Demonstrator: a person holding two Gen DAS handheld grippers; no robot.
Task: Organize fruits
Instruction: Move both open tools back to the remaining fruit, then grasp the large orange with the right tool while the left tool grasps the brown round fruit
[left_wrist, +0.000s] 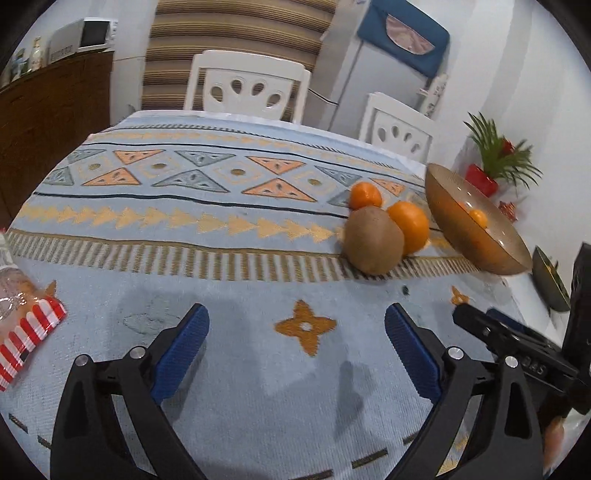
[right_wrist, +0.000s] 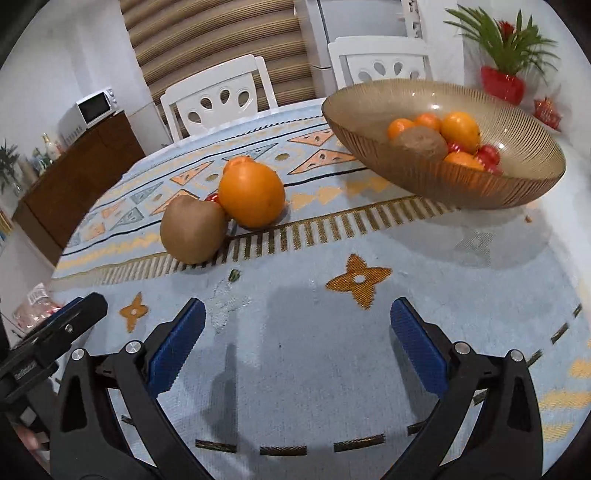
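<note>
On the worktop (right_wrist: 369, 369) we see a kiwi (right_wrist: 192, 230) touching an orange (right_wrist: 253, 192), with a smaller orange fruit (left_wrist: 365, 195) just behind them. A ribbed amber bowl (right_wrist: 461, 184) to their right holds oranges, a kiwi and red fruit. A striped snack packet (left_wrist: 26, 332) lies at the left edge; white chairs (left_wrist: 251, 86) stand beyond. We find both the left tool (left_wrist: 295, 332) and the right tool (right_wrist: 297, 328) spread wide, empty, above bare cloth, well short of the fruit.

Faint raised marking on black body of right tongs (left_wrist: 532, 367), characters not legible, wrapped packet (left_wrist: 26, 325) at left edge of surface, print blurred, no other readable text
</note>
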